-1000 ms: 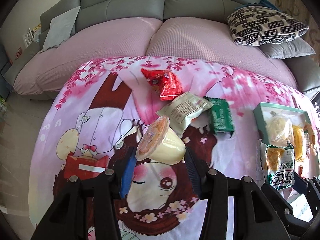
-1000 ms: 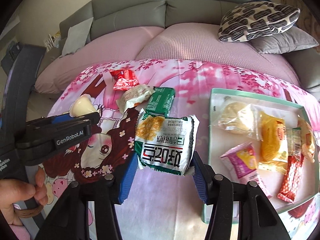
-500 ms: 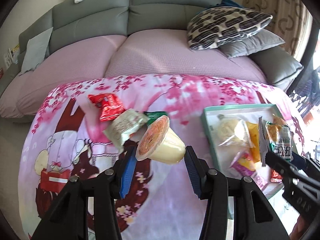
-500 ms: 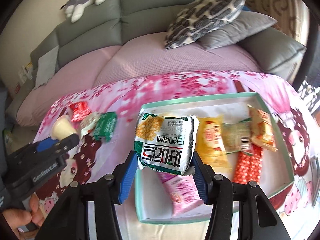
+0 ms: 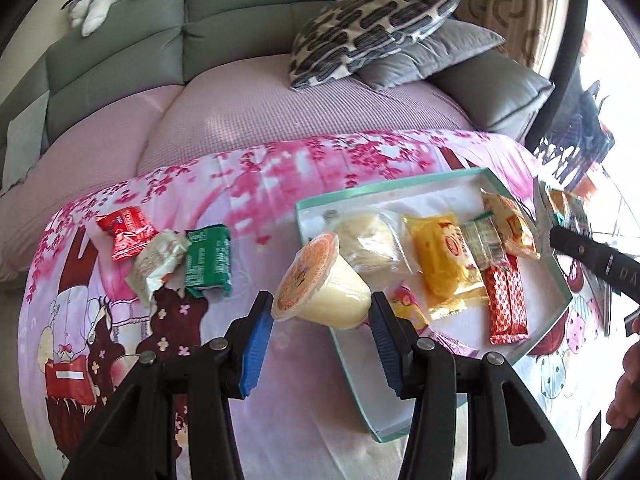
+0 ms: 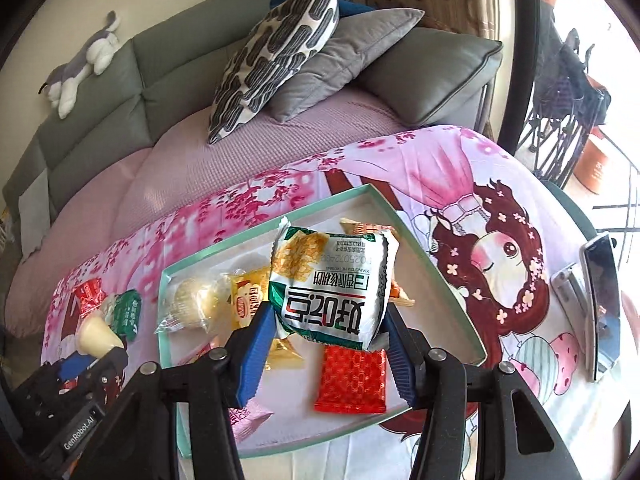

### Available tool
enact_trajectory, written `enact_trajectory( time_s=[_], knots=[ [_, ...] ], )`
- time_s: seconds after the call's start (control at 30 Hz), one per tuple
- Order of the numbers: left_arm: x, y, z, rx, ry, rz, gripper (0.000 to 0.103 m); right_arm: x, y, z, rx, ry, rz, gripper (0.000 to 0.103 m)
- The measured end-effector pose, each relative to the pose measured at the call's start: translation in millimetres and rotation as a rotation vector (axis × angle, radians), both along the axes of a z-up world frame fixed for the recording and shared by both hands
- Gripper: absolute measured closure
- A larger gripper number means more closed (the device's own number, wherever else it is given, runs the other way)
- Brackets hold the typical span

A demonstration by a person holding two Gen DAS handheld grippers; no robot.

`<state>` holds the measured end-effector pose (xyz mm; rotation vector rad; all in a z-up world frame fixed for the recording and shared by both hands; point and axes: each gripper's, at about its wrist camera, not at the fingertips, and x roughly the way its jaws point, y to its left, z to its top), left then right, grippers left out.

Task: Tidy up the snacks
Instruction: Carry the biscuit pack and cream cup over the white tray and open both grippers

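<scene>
at the left edge of the printed cloth (image 5: 256, 184) we see three loose snacks bunched together: a red packet (image 5: 126, 232), a crumpled cream wrapper (image 5: 158, 264) overlapping it, and a green packet (image 5: 209, 261) touching the wrapper. bare cloth lies between the green packet and the near left corner of the green-rimmed tray (image 5: 314, 204), so that strip is free. our left gripper (image 5: 322, 312) is clamped on a pudding cup (image 5: 324, 286), tilted with its orange lid to the left, hanging over the tray's left rim. inside the tray, a clear-wrapped cake (image 5: 370, 240), a yellow packet (image 5: 444, 260) and a red bar (image 5: 506, 300) fill the middle and right. our right gripper (image 6: 326, 332) grips a green-and-white cracker bag (image 6: 332, 284) above the tray's middle (image 6: 436, 272), over a red packet in the tray (image 6: 352, 380). near the cloth's right edge lies a phone (image 6: 602, 300), well apart from the tray.
</scene>
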<state>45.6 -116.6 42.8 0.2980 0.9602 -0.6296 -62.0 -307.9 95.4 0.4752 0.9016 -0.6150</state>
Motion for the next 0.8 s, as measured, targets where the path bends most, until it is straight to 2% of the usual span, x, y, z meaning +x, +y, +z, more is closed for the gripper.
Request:
enact_trajectory(
  time_s=[0.17, 0.43, 0.8],
  knots=[
    [-6.6, -11.5, -12.4, 0.044, 0.012, -0.023, 0.052, -4.8, -7.5, -4.9, 0.011, 0.015, -0.017, 0.047],
    [-9.0, -16.2, -32.4, 0.119, 0.031, -0.027, 0.052, 4.9, -2.9, -27.5, 0.052, 0.071, 0.024, 0.047],
    [-20.5, -30.6, -42.3, 0.156, 0.026, -0.076, 0.052, 5.9, -4.0, -35.7, 0.076, 0.090, 0.038, 0.047]
  ],
)
